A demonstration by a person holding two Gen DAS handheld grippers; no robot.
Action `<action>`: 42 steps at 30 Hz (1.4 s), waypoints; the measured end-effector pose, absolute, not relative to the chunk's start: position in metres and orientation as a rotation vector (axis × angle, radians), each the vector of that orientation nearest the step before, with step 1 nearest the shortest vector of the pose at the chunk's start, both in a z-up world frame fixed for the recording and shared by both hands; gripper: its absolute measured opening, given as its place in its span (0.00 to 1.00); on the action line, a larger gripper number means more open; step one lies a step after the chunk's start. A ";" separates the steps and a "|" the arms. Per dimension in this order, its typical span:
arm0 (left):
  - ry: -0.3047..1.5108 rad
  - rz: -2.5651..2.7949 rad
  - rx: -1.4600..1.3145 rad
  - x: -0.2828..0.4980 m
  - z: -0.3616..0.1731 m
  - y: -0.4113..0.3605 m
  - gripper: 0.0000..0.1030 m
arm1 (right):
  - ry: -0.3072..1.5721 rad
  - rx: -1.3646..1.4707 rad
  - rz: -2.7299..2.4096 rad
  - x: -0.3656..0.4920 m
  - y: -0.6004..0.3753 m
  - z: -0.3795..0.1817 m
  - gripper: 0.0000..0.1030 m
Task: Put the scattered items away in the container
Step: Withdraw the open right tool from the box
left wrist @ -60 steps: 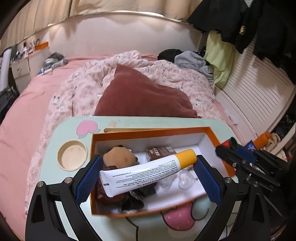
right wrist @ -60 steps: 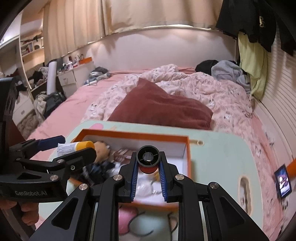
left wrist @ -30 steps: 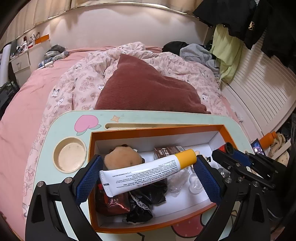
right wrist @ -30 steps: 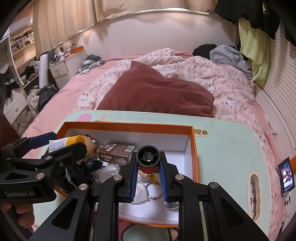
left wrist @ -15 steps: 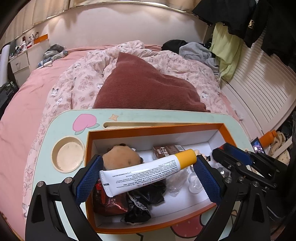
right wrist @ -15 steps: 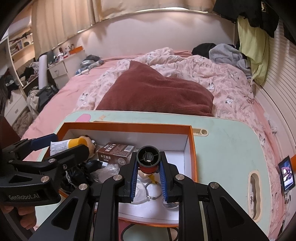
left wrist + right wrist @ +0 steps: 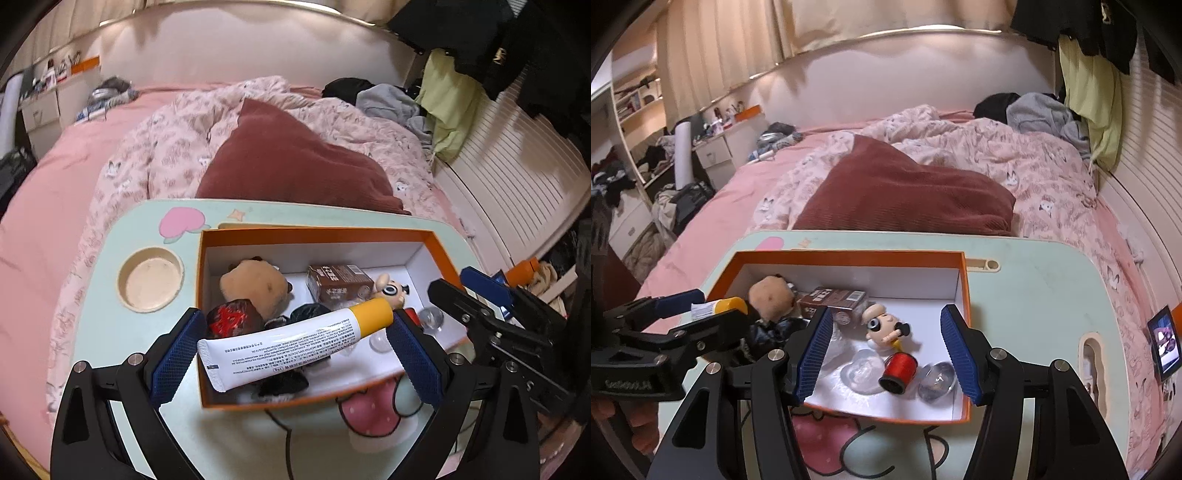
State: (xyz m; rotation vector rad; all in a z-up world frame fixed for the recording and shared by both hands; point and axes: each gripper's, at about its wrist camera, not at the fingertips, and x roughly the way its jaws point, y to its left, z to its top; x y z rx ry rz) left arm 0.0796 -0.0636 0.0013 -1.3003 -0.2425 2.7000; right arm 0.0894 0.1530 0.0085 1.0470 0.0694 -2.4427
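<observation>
Now, scene: a pale green counter (image 7: 1034, 295) stands across a bed, carrying an orange box (image 7: 849, 255) with a white inside.
Right hand-held gripper (image 7: 884, 350): released; its jaws have just been opening, and the red thread spool (image 7: 898, 371) lies on the box floor below them, free of both pads.
Left hand-held gripper (image 7: 291, 349): clenched on a white tube (image 7: 291, 341) with a yellow cap, held end to end between the blue pads, above the near left part of the box.
Already in the box: a tan plush toy (image 7: 255, 285), a brown carton (image 7: 338, 282), a small cartoon figure (image 7: 884, 326), a red-and-black wrapped piece (image 7: 232, 319), some dark fabric and a few clear pieces near the spool.
Tube, handling: probably light and soft-walled, so it will dent under a hard squeeze; the crimped tail is flat and the cap is stiff, which makes the end-to-end hold workable but prone to slip or buckle.
Tube, better hold: across the firm part just behind the cap.
Spool, handling: light, hard and round, so it is likely to roll on the smooth box floor.
Poor view: the clear pieces are hard to identify; they may be plastic shells.
Remaining: the tube is not yet let go into the box.
</observation>
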 end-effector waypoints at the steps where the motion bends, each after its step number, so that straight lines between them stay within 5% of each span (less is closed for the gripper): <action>1: -0.234 2.703 -1.290 0.083 0.004 -0.063 0.95 | 0.071 1.049 -2.440 0.091 0.152 0.009 0.59; 11: -0.278 2.714 -1.209 0.126 0.010 -0.068 0.95 | 0.016 1.001 -2.472 0.137 0.173 0.007 0.59; 27: -0.178 2.699 -1.428 0.163 -0.077 -0.046 0.95 | 0.139 1.289 -2.441 0.165 0.176 -0.060 0.62; 30: -0.110 2.743 -1.446 0.161 -0.080 -0.043 0.96 | 0.202 1.298 -2.451 0.169 0.171 -0.066 0.66; 35: -0.037 2.776 -1.439 0.160 -0.085 -0.040 1.00 | 0.255 1.320 -2.469 0.168 0.170 -0.072 0.85; 42: -0.038 2.782 -1.432 0.157 -0.085 -0.039 1.00 | 0.250 1.328 -2.472 0.166 0.172 -0.073 0.87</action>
